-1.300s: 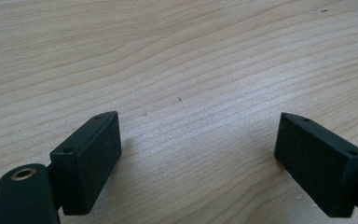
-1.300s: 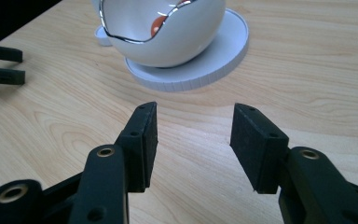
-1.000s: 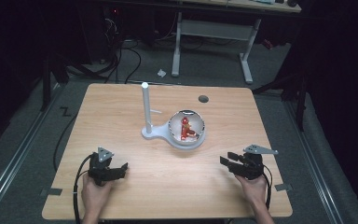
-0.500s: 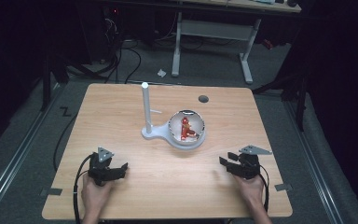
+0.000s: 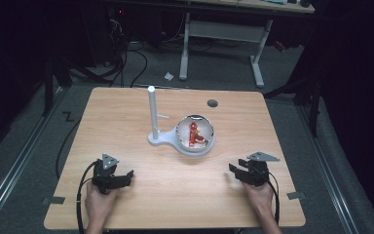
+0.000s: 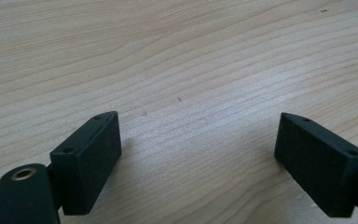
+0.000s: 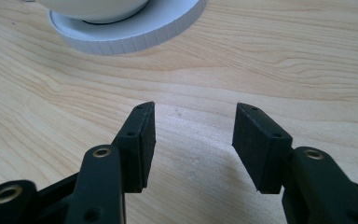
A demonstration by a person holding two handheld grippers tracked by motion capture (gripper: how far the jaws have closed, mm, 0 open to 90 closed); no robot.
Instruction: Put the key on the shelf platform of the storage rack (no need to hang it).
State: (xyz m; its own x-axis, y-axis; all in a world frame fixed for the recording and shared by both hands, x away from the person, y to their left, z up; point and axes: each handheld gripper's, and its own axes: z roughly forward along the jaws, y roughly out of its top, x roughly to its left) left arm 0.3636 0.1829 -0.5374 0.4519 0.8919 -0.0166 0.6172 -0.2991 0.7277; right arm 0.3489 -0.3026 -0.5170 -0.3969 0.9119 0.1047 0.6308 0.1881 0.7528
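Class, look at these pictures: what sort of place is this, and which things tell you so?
Probably a lab or workshop set up for recording. A light wooden table stands on grey carpet among loose black cables, and a person holds a black two-jaw gripper in each hand, left and right.

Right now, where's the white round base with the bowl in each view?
High view: the white base sits at table centre, bowl on it, beside the white post.
Left gripper view: not in it, just bare table.
Right gripper view: top edge, left of centre, beyond the open jaws.
Shared landmark: the wood-grain tabletop.
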